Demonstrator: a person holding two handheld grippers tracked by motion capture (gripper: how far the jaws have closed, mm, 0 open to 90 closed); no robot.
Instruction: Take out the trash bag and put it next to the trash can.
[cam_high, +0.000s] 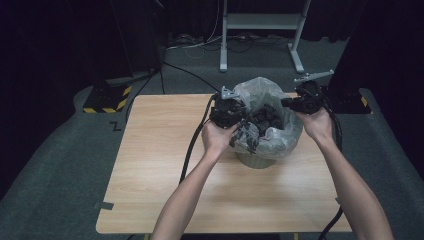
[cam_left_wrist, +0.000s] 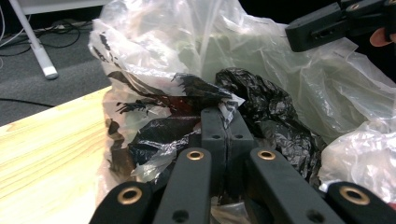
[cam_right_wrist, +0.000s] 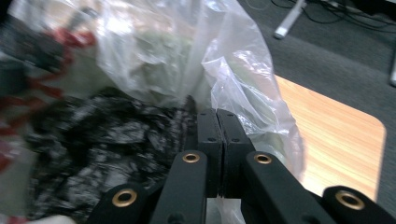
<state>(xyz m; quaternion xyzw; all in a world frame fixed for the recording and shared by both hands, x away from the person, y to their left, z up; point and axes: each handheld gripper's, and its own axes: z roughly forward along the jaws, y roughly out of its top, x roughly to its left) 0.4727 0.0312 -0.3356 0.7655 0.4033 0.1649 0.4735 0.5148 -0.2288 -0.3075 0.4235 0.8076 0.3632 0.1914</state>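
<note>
Both claws are closed on the clear bag: left claw at its left rim, right claw at the far right. The bag lines a bin on the tabletop. An uneven pull may tear the thin film.

We note bare forearms, no sleeves visible in the high view. Each hand carries a black two-jaw gripper: the left gripper bears a grey three-cornered plate at its 12 o'clock side, and the right gripper bears a like plate at 1 o'clock. A thick black cable trails from each toward 6 o'clock. In the gripper views we see matte black jaws, flat rectangular pads with small recessed screw holes, and linkage bars fitted with brass-coloured rivets at the pivots.
</note>
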